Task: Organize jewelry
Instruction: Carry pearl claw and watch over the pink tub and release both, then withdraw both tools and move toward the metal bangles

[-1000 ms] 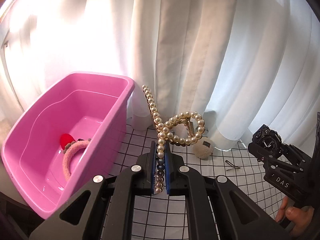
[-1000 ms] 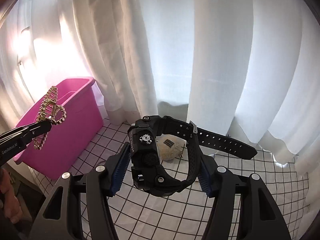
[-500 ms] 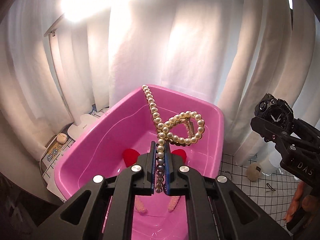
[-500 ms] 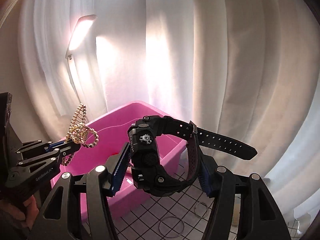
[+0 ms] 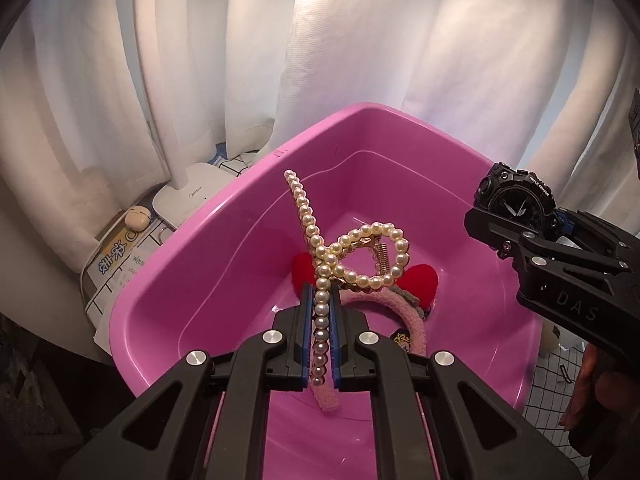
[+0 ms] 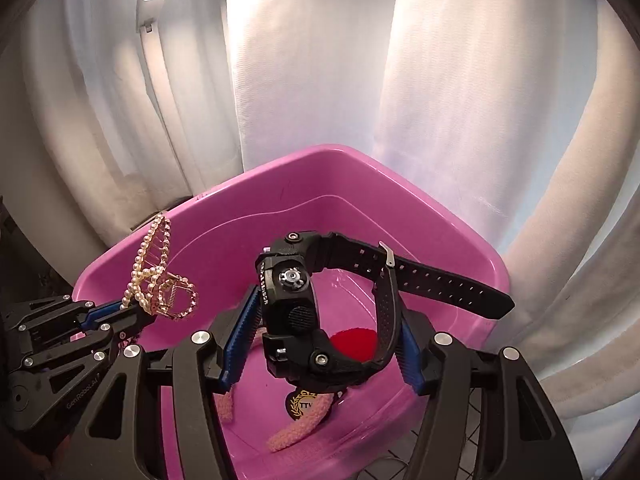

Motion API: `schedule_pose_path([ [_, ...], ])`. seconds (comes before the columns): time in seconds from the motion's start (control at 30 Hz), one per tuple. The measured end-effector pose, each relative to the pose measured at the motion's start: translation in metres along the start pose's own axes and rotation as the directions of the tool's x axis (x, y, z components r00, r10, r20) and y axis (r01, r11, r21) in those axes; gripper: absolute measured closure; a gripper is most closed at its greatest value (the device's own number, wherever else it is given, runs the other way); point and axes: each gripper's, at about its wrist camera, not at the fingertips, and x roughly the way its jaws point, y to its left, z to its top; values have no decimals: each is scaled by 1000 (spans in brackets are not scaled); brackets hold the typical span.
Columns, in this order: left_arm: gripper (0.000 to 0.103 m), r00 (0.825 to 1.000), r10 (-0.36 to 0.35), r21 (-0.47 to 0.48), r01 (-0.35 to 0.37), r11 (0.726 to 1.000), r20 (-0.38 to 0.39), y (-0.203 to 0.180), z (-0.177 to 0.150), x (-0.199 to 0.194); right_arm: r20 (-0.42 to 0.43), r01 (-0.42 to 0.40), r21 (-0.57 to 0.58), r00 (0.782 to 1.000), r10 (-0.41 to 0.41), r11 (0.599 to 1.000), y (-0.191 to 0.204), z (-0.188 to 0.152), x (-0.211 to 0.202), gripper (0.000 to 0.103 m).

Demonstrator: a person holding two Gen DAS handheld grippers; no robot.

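Observation:
My left gripper [image 5: 321,300] is shut on a pearl hair claw [image 5: 352,248], which stands above the pink tub [image 5: 208,248]; the same claw [image 6: 156,280] shows at the left of the right wrist view. My right gripper [image 6: 324,312] is shut on a black wristwatch [image 6: 320,308], its strap sticking out to the right, also over the tub [image 6: 440,224]. The watch [image 5: 514,202] appears at the right edge of the left wrist view. In the tub lies a pink fuzzy headband [image 5: 404,320] with red ears [image 5: 420,280].
White curtains [image 5: 400,60] hang close behind the tub. A white lamp base [image 5: 192,196] and a small box [image 5: 116,256] sit left of the tub. Checked tablecloth [image 5: 552,380] shows at the right, beside a hand [image 5: 596,400].
Both grippers swung left from over the checked cloth to above the pink tub, each keeping its item. The tub now fills the lower middle of both views.

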Motion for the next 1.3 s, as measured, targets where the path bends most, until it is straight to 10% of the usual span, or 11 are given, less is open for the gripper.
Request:
schedule_pose_path([
  [0.23,87,1000,-4,8,4,1000,-27,3,0,10,-108,20,24,994,-18,1000,-5,9,33,43],
  [0.37,27,1000,19,8,-19,1000,5,4,2,4,-156,27,16,987,-24,1000,-5,8,45,41],
  [1.3,6,997,-1,-17,3,1000,83,-19,-26,-51,4,82,129,997,-83,988,-29,-37,-47,36],
])
